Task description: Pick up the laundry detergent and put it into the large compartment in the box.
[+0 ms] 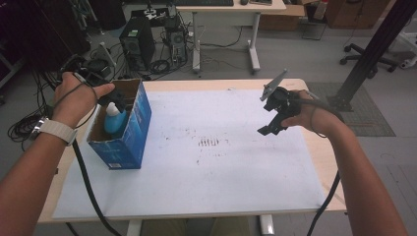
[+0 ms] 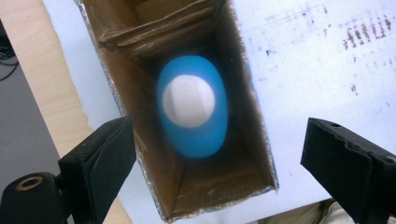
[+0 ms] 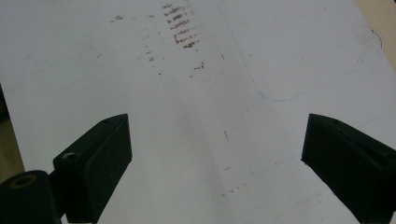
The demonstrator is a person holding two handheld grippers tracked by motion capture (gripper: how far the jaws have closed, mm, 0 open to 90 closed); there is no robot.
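The left gripper (image 2: 217, 154) hangs with jaws wide apart and empty. Directly below it, the blue plastic bottle with white cap (image 2: 192, 106) stands upright inside the open blue cardboard box (image 2: 257, 140), so placing looks done. The right gripper (image 3: 217, 154), equally spread and empty, waits well apart over the white table mat (image 3: 210, 93).

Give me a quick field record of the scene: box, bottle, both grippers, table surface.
box: blue cardboard box, open top, brown inside, at the left part of the white sheet
bottle: blue bottle with white cap, standing inside the box, free of the jaws
left gripper: left gripper above the box opening, jaws wide apart, nothing between them
right gripper: right gripper over bare sheet, jaws apart, empty
table surface: white sheet with brown marks near its middle
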